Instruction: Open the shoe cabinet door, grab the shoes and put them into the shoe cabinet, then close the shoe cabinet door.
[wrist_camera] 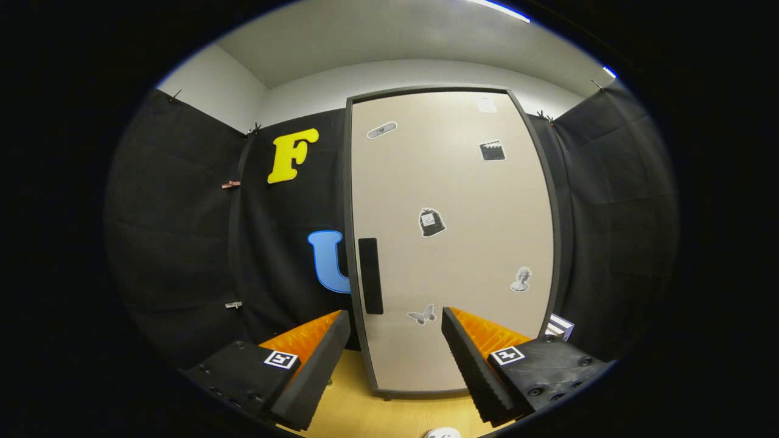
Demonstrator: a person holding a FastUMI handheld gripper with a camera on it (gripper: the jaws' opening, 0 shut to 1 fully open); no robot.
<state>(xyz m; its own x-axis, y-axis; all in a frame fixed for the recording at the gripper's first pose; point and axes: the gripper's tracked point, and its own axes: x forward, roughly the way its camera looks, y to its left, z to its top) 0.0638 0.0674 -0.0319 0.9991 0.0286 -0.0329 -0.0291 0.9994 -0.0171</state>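
Note:
A tall beige shoe cabinet (pixel 450 243) with a dark frame stands straight ahead on a wooden floor, and its door is closed. A black vertical handle (pixel 370 275) sits at the door's left edge, about mid-height, with several stickers scattered over the door. My gripper (pixel 395 322) is open, its fingers spread wide with nothing between them. It hangs short of the door, and the handle appears just above the left fingertip (pixel 338 325). A bit of a white object (pixel 443 433), possibly a shoe, peeks in on the floor below the fingers.
Black cloth walls close in the booth to the left and right of the cabinet. A small white striped box (pixel 560 326) stands on the floor by the cabinet's right side. The wooden floor (pixel 365 413) runs from the fingers to the cabinet's base.

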